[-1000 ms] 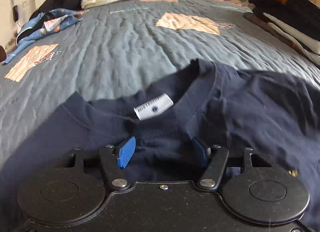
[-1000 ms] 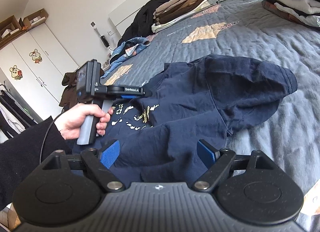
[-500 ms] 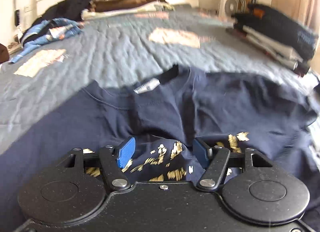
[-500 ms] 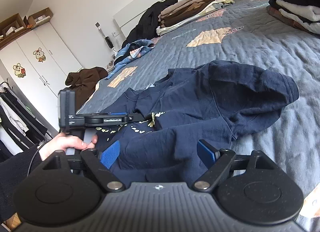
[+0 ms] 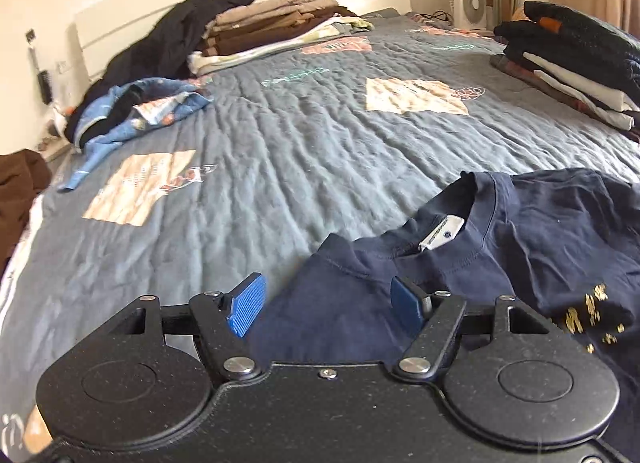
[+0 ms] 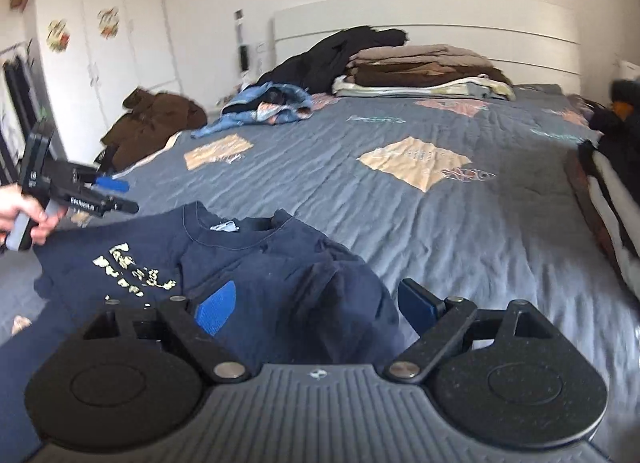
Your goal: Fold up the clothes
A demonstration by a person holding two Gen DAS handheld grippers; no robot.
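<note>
A navy T-shirt point(image 5: 520, 247) with a gold print lies rumpled on the bed, collar and white label point(image 5: 442, 233) facing the headboard. My left gripper point(image 5: 326, 303) is open just above the shirt's left shoulder edge, with cloth below the gap and nothing pinched. The right wrist view shows that same shirt point(image 6: 256, 263) with its right side bunched into a hump. My right gripper point(image 6: 316, 307) is open over that bunched part. At the left of this view a hand point(image 6: 16, 209) holds the left gripper point(image 6: 120, 195) beside the shirt's shoulder.
A grey-blue quilt point(image 5: 320, 143) covers the bed. Folded stacks sit by the headboard point(image 5: 276, 23) and along the right edge point(image 5: 576, 63). A black jacket point(image 5: 168, 43) and a blue patterned garment point(image 5: 136, 107) lie at the far left. A brown garment point(image 6: 156, 119) lies off the bed's left side.
The left gripper has pulled back from over the collar and print to the shirt's left shoulder edge. The right gripper's view has swung toward the headboard. The shirt lies flatter, print showing.
</note>
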